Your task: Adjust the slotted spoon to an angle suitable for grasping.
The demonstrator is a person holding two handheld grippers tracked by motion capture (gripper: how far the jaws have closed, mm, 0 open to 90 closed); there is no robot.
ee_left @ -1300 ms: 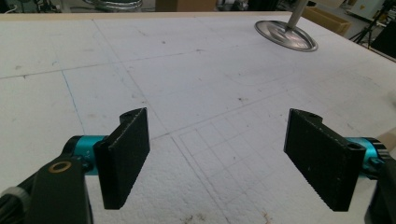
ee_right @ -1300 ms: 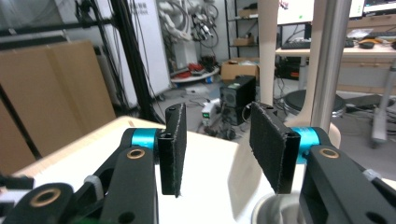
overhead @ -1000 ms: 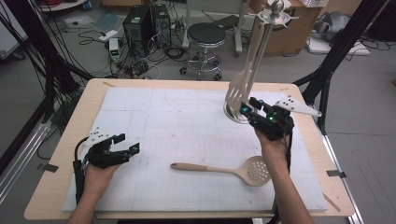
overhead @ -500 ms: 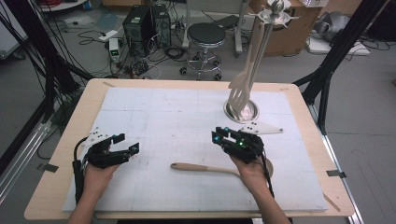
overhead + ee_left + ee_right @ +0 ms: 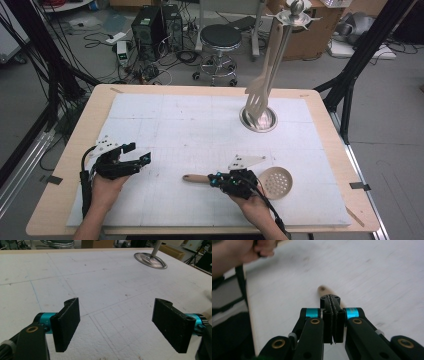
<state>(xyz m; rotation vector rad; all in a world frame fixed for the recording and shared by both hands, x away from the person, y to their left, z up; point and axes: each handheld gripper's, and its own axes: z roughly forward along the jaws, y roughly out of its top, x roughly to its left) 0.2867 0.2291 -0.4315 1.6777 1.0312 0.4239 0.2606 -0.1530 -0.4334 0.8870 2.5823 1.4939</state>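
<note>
The right tool (image 5: 216, 179) has dropped from beside the stand (image 5: 258, 119) to the desk (image 5: 200, 125), jaws clenched together above the slotted spoon (image 5: 272, 182), whose handle pokes out ahead. The left tool (image 5: 142, 161) rests released, unmoved.

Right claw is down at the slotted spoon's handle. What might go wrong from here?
1. The right claw has just closed pad to pad with nothing between its jaws. The wooden handle pokes out beyond the tips, so lifting now would probably leave the slotted spoon on the table.
2. Pressing down with shut jaws may skid the spoon across the white mat.
3. The stand already carries a hanging turner, which a carried spoon might knock.
</note>
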